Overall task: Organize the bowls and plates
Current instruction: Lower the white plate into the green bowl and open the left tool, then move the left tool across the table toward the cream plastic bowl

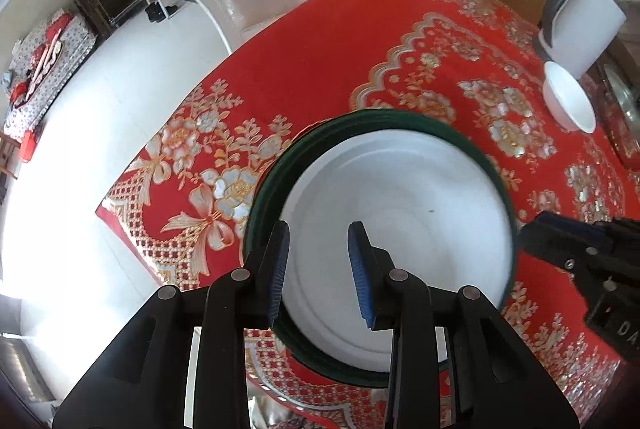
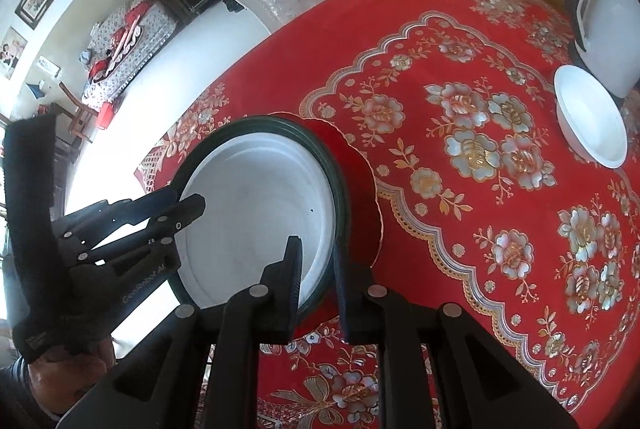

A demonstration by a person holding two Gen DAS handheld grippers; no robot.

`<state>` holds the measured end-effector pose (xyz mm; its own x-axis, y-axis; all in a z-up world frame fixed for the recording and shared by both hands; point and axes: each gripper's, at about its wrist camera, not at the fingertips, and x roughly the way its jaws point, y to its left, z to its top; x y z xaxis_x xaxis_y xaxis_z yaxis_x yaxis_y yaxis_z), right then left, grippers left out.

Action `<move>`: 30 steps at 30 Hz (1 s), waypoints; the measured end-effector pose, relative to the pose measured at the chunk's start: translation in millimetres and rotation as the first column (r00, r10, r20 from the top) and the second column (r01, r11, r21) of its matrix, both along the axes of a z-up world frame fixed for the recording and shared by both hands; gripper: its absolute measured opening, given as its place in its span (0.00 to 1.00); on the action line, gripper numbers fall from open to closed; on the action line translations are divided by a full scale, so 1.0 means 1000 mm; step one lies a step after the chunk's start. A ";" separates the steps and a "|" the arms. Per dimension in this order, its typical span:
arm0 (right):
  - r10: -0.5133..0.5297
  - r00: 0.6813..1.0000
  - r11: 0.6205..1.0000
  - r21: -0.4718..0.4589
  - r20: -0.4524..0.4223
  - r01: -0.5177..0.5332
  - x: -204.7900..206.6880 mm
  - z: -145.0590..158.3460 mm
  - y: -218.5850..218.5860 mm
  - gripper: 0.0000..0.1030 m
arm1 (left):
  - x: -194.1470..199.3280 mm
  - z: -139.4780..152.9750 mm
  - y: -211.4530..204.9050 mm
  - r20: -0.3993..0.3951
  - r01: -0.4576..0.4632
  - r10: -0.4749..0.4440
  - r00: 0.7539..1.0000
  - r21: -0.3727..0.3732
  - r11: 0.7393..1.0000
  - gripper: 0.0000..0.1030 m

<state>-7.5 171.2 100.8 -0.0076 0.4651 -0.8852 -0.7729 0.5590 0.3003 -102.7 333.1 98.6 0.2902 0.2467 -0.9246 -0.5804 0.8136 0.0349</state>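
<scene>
right hand-held gripper (image 2: 316, 271): clamped on near rim of green-edged plate (image 2: 256, 205) | left hand-held gripper (image 1: 319, 261): jaws apart over opposite rim, gripping nothing | plate on red plate (image 2: 356, 165), bench (image 2: 460, 41) edge | risk: one-sided grip tilts plate, slips off.

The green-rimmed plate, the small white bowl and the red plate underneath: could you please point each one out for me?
Green-rimmed plate (image 2: 256, 205): right wrist view, on its white centre.
Small white bowl (image 2: 592, 121): right wrist view, on its inside.
Red plate (image 2: 356, 181): right wrist view, on the rim showing beside the green-rimmed plate.
</scene>
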 end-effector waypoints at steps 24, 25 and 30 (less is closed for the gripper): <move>-0.332 0.943 0.943 -0.002 -0.026 0.332 0.050 -0.001 -0.144 0.32 | 0.095 0.007 -0.128 0.011 0.326 -0.326 0.945 -0.016 0.945 0.51; -0.359 0.933 0.933 -0.002 -0.030 0.359 0.052 -0.002 -0.156 0.34 | 0.098 0.006 -0.134 0.010 0.339 -0.339 0.941 -0.019 0.940 0.51; -0.463 0.885 0.886 -0.014 -0.046 0.463 0.061 -0.008 -0.208 0.34 | 0.119 0.002 -0.183 0.003 0.430 -0.430 0.903 -0.031 0.902 0.51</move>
<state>53.5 -36.9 93.1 0.1673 0.4235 -0.8903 -0.4111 0.8507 0.3275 16.2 150.0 100.3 0.3585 0.0705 -0.9309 -0.1736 0.9848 0.0077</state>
